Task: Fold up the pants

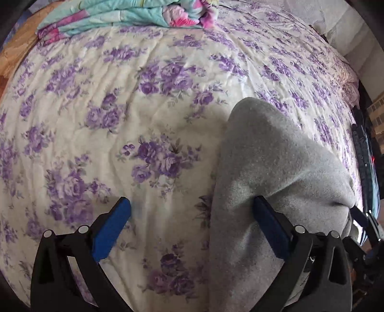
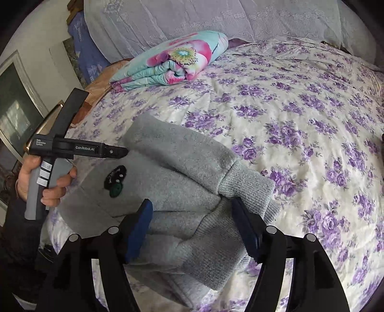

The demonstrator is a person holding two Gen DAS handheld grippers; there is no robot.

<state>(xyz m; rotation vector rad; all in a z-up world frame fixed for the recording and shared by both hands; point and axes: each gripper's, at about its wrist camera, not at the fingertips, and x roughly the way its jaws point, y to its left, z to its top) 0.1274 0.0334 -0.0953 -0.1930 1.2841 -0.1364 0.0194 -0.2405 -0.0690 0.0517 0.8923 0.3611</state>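
The grey fleece pants [image 2: 172,177] lie folded on the floral bedspread [image 2: 300,108], ribbed cuffs [image 2: 244,187] toward the right and a dark embroidered patch [image 2: 115,180] on top. My right gripper [image 2: 192,223] is open just above the cuffs, one blue pad on each side. My left gripper [image 1: 192,216] is open; its right finger [image 1: 271,225] rests against the pants [image 1: 271,168], its left finger over bare bedspread [image 1: 120,108]. In the right wrist view the left gripper [image 2: 120,151] is seen side-on at the pants' left edge, held by a hand.
A folded turquoise and pink quilt [image 2: 172,62] lies at the far side of the bed, also in the left wrist view [image 1: 124,14]. White lace pillows [image 2: 216,19] stand behind it. The bed's edge [image 1: 357,134] runs along the right.
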